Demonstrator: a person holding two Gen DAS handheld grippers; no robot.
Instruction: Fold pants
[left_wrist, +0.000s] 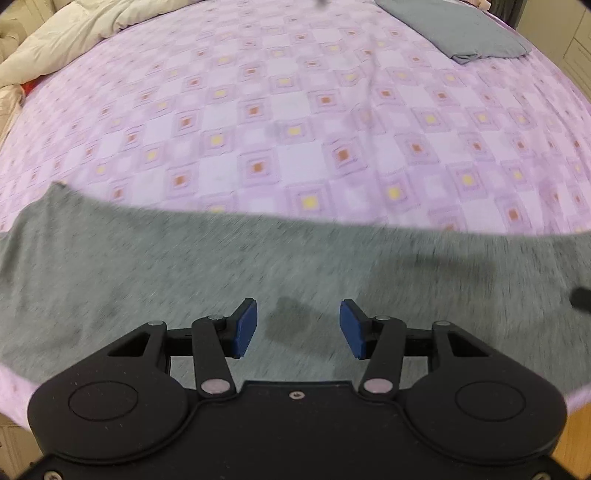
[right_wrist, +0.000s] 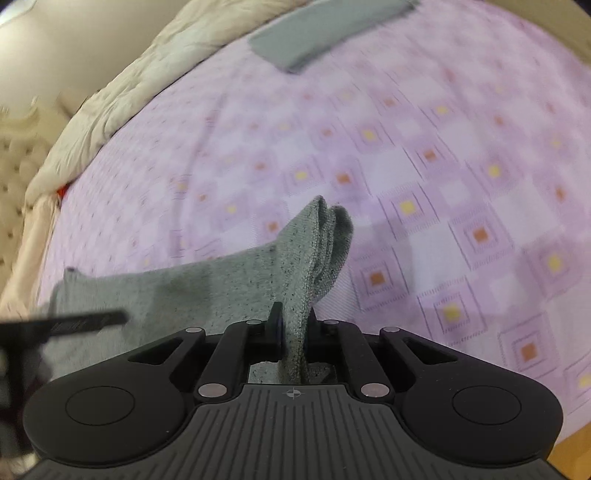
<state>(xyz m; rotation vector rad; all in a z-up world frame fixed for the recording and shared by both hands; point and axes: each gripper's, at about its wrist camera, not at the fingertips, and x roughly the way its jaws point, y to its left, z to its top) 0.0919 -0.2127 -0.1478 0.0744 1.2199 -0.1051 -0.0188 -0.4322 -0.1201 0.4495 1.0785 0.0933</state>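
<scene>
Two claws work over one pair of grey pants (left_wrist: 295, 266), which lie spread across the near edge of the bed (left_wrist: 295, 122), filling the band from 9 to 3 o'clock in the left wrist view. The left claw (left_wrist: 298, 328) hovers above the cloth with its blue pads (left_wrist: 245, 326) wide apart and nothing between them. The right claw (right_wrist: 293, 332) is clamped on a bunched end of the same pants (right_wrist: 207, 291); several layers stick up past its tips toward 12 o'clock, and the rest trails away toward 9 o'clock onto the sheet. The fabric looks like a soft, light knit: it droops, bunches and shows no stiffness, so it should drape wherever it is not supported and is unlikely to hold a crease unaided. It seems grippy rather than slippery, and a pinch through all layers near an edge or corner looks the safest hold. A fair spot for the free claw would be the far hem, toward 10 o'clock in its view, so that both ends travel together. A second grey folded garment (left_wrist: 454, 29) sits at 1 o'clock, well apart, and a cream quilt (left_wrist: 55, 40) is heaped at 10 o'clock.
</scene>
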